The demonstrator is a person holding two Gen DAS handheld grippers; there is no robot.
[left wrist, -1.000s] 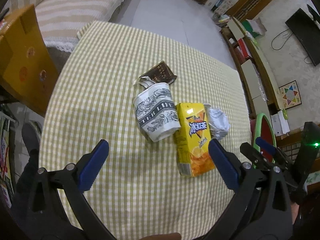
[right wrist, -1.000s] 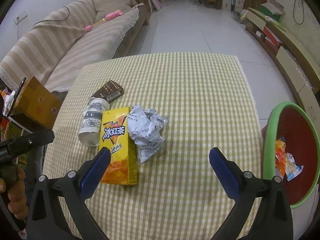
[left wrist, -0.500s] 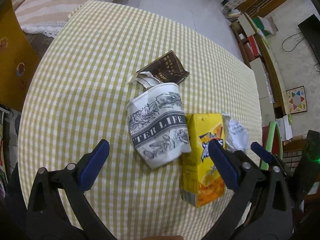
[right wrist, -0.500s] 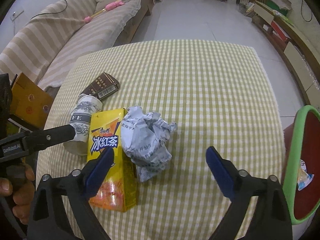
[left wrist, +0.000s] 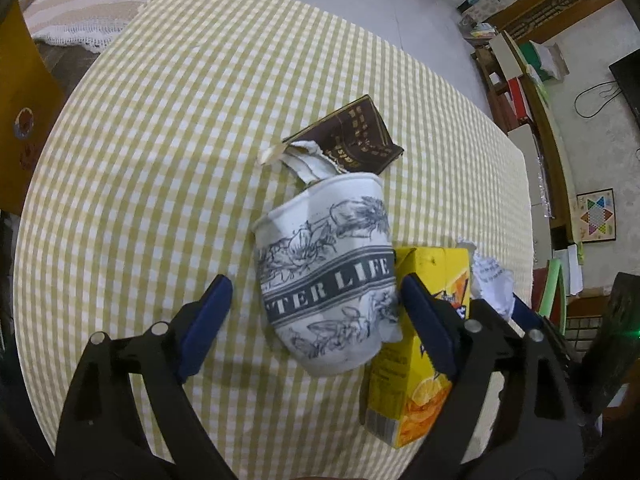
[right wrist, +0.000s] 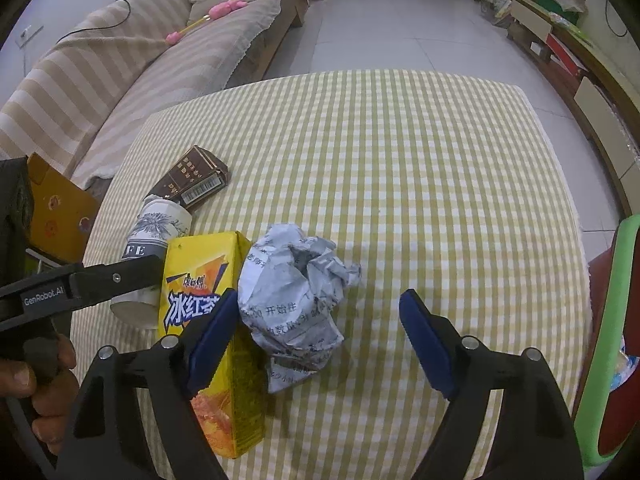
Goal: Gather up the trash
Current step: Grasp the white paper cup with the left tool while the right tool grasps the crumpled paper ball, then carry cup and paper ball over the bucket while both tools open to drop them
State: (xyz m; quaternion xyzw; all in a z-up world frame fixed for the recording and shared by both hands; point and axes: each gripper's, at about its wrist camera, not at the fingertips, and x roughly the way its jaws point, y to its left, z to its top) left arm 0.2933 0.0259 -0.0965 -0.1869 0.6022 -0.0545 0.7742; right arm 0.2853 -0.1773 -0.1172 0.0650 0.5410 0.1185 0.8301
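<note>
A paper cup (left wrist: 328,276) printed with grey flowers lies on its side on the checked table. My left gripper (left wrist: 316,316) is open with its fingers either side of the cup; its right finger (left wrist: 424,316) lies between cup and yellow juice carton (left wrist: 420,360). A crumpled paper ball (right wrist: 296,300) lies right of the carton (right wrist: 204,320). My right gripper (right wrist: 316,332) is open around the ball, its left finger (right wrist: 212,332) over the carton. A brown cigarette pack (left wrist: 356,140) lies behind the cup; it also shows in the right wrist view (right wrist: 192,180).
A green-rimmed red bin (right wrist: 612,340) stands past the table's right edge, with wrappers inside. A striped sofa (right wrist: 140,60) is behind the table at the left. A yellow box (right wrist: 56,208) stands off the table's left edge. A low cabinet (left wrist: 532,112) lines the right wall.
Both grippers have moved forward and down. The left now straddles the paper cup, and the right now straddles the crumpled paper ball. The trash has not moved.
</note>
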